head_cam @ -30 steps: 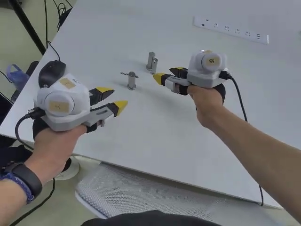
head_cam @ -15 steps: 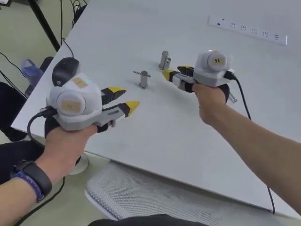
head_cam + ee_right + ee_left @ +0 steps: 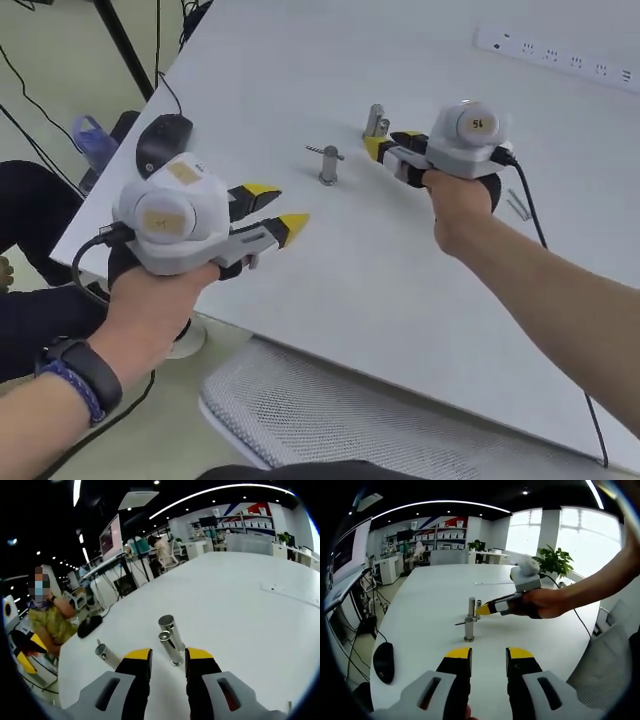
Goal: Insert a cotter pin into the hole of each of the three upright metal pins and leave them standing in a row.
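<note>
bench (image 3: 400,270): white, carries everything | left gripper (image 3: 278,205): over near edge, jaws apart, nothing between | right gripper (image 3: 390,141): jaws apart, tips just short of pin pair | mouse (image 3: 165,142): far-left edge | pin pair (image 3: 377,120): upright, just beside each other, mid-bench | lone pin (image 3: 328,165): upright, left of pair, apart from it | cotter pin (image 3: 318,150): sticks sideways from lone pin's top

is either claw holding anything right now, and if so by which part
Nothing is held. The left claw is open and empty. The right claw is open too, with two pins standing at the mouth of its gap, ungripped.
</note>
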A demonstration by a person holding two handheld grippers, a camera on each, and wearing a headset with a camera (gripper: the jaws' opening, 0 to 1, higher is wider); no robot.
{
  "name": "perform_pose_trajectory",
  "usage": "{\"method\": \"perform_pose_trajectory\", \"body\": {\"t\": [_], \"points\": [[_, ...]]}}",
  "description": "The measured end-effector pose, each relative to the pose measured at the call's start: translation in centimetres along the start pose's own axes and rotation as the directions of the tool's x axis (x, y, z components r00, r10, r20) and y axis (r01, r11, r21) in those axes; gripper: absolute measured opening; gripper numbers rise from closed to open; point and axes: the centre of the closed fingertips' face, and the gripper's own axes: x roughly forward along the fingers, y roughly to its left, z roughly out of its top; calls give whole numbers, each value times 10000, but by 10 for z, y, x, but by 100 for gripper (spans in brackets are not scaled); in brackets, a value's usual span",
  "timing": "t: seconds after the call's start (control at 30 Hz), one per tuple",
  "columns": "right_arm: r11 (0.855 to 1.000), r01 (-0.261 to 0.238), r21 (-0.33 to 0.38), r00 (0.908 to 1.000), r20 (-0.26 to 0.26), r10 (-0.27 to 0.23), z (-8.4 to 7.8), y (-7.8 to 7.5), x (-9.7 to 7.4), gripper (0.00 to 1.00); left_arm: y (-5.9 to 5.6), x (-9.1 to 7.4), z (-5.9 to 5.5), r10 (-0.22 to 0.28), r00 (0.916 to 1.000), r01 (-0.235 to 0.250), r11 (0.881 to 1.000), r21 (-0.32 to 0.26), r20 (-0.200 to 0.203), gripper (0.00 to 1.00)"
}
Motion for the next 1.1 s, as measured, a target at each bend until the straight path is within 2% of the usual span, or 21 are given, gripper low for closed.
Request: {"method": "perform_pose_trajectory", "body": {"t": [0.27,0.77,1.1], "points": [[9997,23,-238,10000,0,-23,0,-3,9,22,1,1,3,-19,10000,19,10000,-18,-3,26],[9977,126,-659,9998,132,-118,6,-4,8,13,5,1,0,-21,9999,20,10000,-47,-139,25],[9895,295,-1415,9995,121,-281,7,-4,5,11,4,3,0,-51,9998,51,10000,-29,-189,25]]}}
